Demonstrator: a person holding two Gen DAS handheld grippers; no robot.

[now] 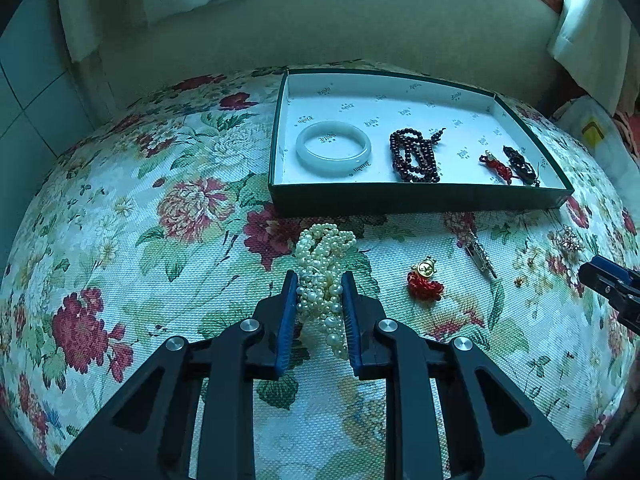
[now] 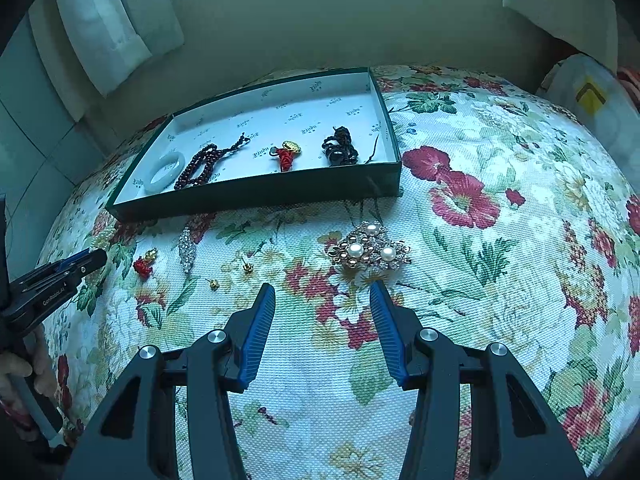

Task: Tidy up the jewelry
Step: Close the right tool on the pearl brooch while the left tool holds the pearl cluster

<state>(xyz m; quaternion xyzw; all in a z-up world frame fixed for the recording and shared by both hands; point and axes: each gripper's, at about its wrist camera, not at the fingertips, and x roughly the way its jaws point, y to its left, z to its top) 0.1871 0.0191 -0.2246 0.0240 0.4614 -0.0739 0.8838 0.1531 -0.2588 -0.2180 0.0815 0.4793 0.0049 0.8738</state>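
On the floral cloth lies a bundled pearl necklace (image 1: 324,244), and my left gripper (image 1: 320,280) is shut on its near end, both blue pads pressing the beads. My right gripper (image 2: 322,287) stands open over bare cloth with nothing between its fingers. A gold brooch with three pearls (image 2: 370,250) lies just beyond its tips. The green box (image 1: 420,196) behind holds a pale jade bangle (image 1: 333,152), dark red beads (image 1: 414,156), a red knotted charm (image 1: 496,166) and a black piece (image 1: 520,164).
Loose on the cloth are a red charm with a gold piece (image 1: 425,280), a rhinestone clip (image 2: 187,250) and two small gold earrings (image 2: 248,267). A plastic bag (image 2: 588,100) sits at the far right. A hand (image 2: 24,372) holds the left gripper's handle.
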